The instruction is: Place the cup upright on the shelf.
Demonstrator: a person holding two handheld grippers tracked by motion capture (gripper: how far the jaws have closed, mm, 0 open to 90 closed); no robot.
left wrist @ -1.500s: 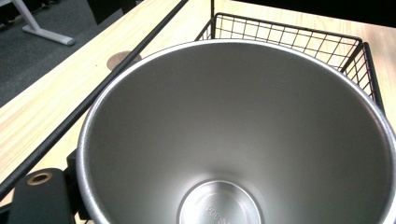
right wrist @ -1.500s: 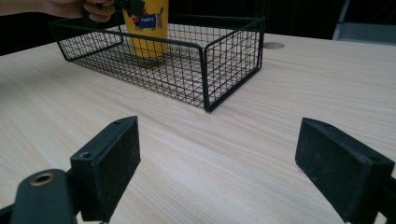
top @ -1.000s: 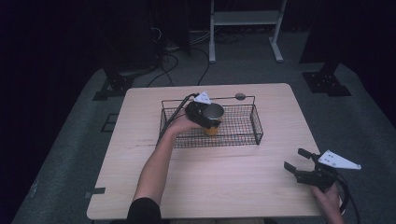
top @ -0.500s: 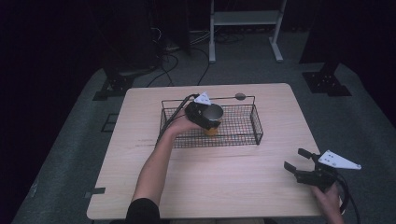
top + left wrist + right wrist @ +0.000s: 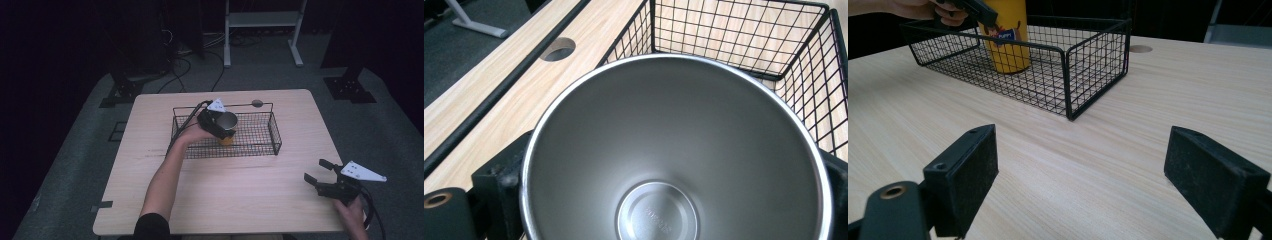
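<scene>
2 grippers are in use over a light wood tabletop [image 5: 225,190]. A black wire basket [image 5: 260,145] sits on the tabletop toward 12 o'clock of its centre, long side running 9 to 3 o'clock.

Left gripper [image 5: 216,121]: held inside the basket at its 9 o'clock half, with the person's left hand [image 5: 192,134] at the basket's 9 o'clock end. Its fingers are closed on a yellow cup [image 5: 1005,35] with a steel lining. In the left gripper view the cup's open mouth faces the camera, the bright rim [image 5: 589,82] is pressed between the 2 black fingers [image 5: 499,180] at either side, and the round base is visible at 6 o'clock. In the right gripper view the cup stands upright and its base appears to rest on the basket floor, though contact cannot be confirmed. A printed label shows on its side; the wording is too small to read.

Right gripper [image 5: 320,172]: held by the right hand [image 5: 352,215] at the 4 o'clock corner of the tabletop, well apart from the basket. Its fingers [image 5: 965,175] are spread wide with bare wood between them, holding nothing.

A round hole [image 5: 257,103] in the tabletop lies just beyond the basket at 12 o'clock. A white metal frame [image 5: 262,20] stands on the grey floor beyond the tabletop.
</scene>
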